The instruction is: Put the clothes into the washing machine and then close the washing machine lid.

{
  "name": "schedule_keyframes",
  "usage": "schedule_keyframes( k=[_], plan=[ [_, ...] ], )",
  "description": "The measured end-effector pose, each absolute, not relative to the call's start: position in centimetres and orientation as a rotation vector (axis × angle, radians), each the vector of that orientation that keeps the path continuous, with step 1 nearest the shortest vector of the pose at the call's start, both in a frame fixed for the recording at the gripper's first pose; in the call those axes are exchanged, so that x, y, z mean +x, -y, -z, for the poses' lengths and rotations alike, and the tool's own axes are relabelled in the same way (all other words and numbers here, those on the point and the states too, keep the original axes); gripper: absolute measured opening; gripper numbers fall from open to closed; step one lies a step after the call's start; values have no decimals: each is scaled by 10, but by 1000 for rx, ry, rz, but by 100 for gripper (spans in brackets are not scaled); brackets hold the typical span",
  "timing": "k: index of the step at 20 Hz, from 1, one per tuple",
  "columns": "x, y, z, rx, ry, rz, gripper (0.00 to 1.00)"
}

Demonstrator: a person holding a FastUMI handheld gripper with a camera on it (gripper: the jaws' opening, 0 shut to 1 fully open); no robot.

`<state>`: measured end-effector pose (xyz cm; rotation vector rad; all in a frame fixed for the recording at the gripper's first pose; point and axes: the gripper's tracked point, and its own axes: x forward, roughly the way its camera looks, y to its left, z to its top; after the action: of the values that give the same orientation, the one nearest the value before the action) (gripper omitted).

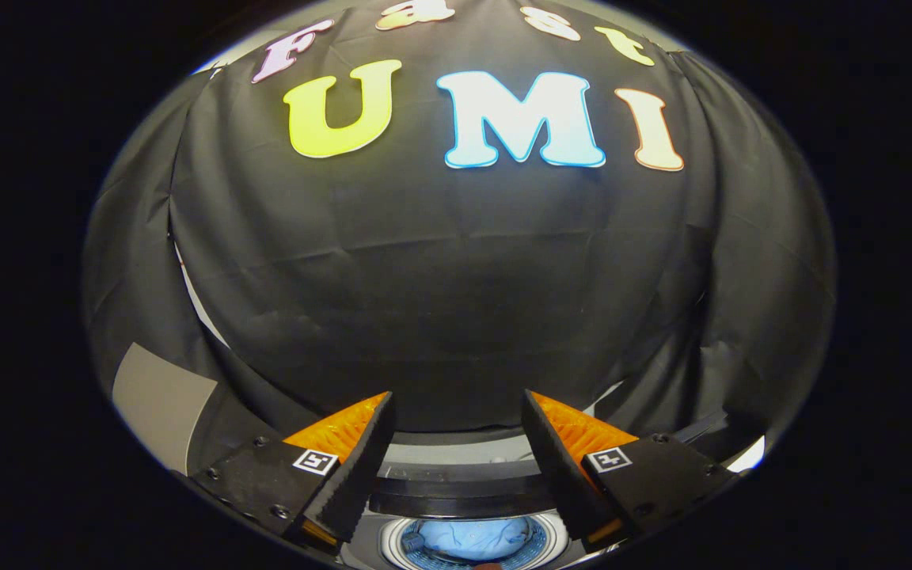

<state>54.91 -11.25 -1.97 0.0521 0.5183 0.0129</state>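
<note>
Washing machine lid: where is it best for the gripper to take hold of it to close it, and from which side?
Probably by the lid's dark curved edge, which runs crosswise just behind the drum opening where the blue clothes lie. The gripper is open, its fingers spread to either side of that edge, so coming from the front and above looks best. How the lid hinges cannot be told.

Gripper (456, 412) fingers apart, empty
</note>
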Motion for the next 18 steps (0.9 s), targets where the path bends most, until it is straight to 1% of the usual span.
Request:
schedule_keyframes(
  k=[4, 18],
  plan=[
    [554, 114, 22, 28, -524, 13, 99],
    [533, 113, 20, 5, -462, 11, 99]
  ],
)
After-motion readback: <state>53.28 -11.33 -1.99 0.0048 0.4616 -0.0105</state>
